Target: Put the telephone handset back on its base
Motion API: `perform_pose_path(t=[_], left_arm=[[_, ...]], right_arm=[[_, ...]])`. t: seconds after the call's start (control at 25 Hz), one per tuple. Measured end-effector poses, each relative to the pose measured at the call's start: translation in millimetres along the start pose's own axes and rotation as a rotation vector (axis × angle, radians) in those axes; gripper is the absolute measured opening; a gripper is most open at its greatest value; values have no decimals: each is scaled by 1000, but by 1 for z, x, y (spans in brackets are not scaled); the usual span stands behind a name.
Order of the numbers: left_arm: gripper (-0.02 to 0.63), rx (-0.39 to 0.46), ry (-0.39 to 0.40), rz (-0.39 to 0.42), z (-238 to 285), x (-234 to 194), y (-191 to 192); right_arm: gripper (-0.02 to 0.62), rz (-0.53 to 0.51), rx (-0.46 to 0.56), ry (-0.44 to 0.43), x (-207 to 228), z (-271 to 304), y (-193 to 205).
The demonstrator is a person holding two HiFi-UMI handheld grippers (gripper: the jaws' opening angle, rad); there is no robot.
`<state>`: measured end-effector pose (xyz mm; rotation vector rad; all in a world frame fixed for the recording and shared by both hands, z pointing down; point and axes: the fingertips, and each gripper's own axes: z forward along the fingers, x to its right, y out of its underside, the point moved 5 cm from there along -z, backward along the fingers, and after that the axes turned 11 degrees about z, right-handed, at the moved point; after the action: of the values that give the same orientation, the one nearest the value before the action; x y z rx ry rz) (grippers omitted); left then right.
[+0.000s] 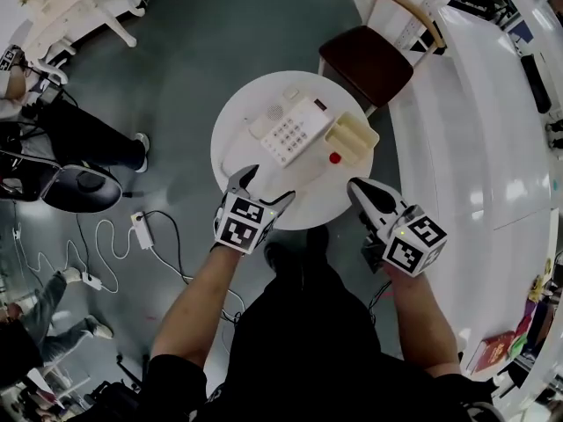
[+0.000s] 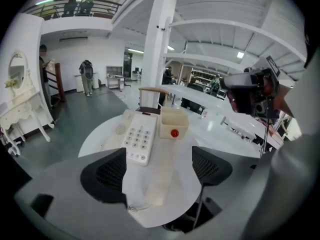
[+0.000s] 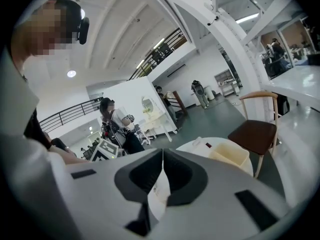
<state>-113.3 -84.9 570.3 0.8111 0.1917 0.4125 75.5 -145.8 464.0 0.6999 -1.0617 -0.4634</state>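
Observation:
On the round white table [image 1: 242,121] a white telephone base [image 1: 286,128] shows its keypad [image 2: 138,139]. The white handset [image 2: 160,176] lies flat on the tabletop in front of the base, pointing toward the near edge. My left gripper [image 1: 266,190] hangs over that edge, open. In the left gripper view its pads [image 2: 107,176] stand on either side of the handset without touching it. At the table's right edge my right gripper [image 1: 368,196] has its jaws together with nothing between them, as the right gripper view [image 3: 162,156] confirms.
A cream box [image 1: 350,137] with a red knob [image 1: 334,157] sits right of the base. A brown chair [image 1: 365,64] stands behind the table, with a long white counter [image 1: 475,130] to the right. Cables and a power strip [image 1: 141,231] lie on the floor at left, near standing people.

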Motion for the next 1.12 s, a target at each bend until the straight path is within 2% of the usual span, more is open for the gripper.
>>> perform_pose_path(t=[0.44, 0.72, 1.12], left_arm=[[413, -222, 152, 54, 80, 24, 48], [413, -313, 181, 101, 114, 29, 60], [411, -422, 198, 116, 135, 33, 79]], right_arm=[[14, 79, -18, 60, 39, -17, 28], [12, 105, -21, 88, 61, -31, 38], [8, 130, -29, 91, 68, -39, 40]])
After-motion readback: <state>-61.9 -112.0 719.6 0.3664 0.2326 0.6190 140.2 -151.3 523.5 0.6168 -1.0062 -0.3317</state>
